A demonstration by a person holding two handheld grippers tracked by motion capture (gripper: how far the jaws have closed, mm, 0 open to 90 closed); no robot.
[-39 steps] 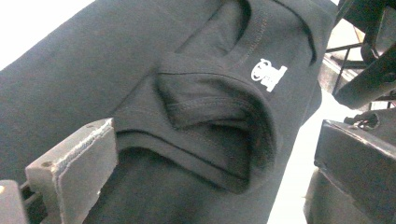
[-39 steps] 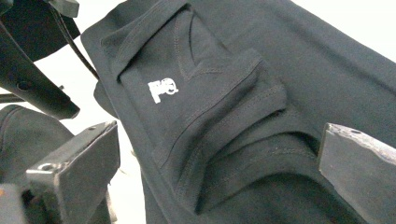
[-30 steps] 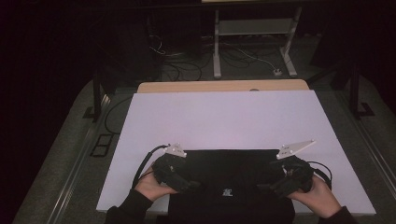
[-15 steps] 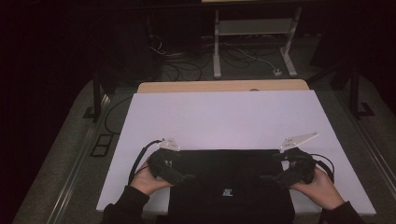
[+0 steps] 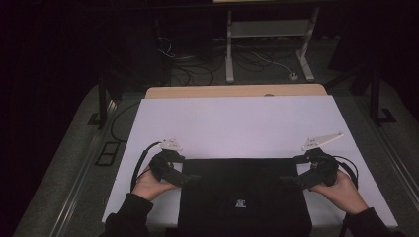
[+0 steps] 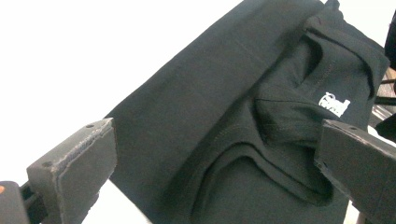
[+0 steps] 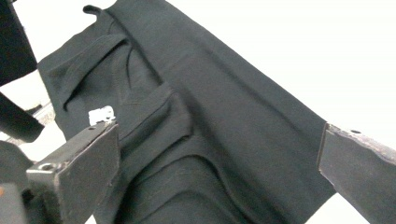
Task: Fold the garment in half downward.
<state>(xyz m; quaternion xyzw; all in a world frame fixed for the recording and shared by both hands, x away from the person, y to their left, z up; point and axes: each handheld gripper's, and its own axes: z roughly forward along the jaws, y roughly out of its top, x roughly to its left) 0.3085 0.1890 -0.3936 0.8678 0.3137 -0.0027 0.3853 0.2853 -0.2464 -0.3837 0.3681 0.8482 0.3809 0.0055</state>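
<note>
**Two open grippers at either side of a folded black garment**

From the high view I see a white table top point(image 5: 237, 123) with a folded black garment point(image 5: 244, 195) lying at its near edge, squarely in front of me. The garment is a dark rectangle, folded flat, with its near part reaching the table's front edge.

My left gripper point(image 5: 190, 178) sits at the garment's left edge, held in my left hand point(image 5: 150, 183). My right gripper point(image 5: 290, 179) sits at the garment's right edge, held in my right hand point(image 5: 342, 190). Both point inward toward the cloth.

In the left gripper view, the two jaws stand wide apart, released, with the garment point(image 6: 243, 121) spread between and beyond them; nothing is pinched. In the right gripper view, the jaws are likewise spread wide and released, with the cloth point(image 7: 196, 121) lying across the gap between them.

There are no containers on the table.

A small white printed logo point(image 5: 240, 203) sits on the garment's top layer, near its middle. The left gripper view shows the logo point(image 6: 334, 103) as two short lines of white lettering, too small and blurred for me to read. In the right gripper view the logo point(image 7: 101, 115) is a white smudge just above the left-hand jaw.

Stitched seams and folded layers run across the cloth in both gripper views.
</note>
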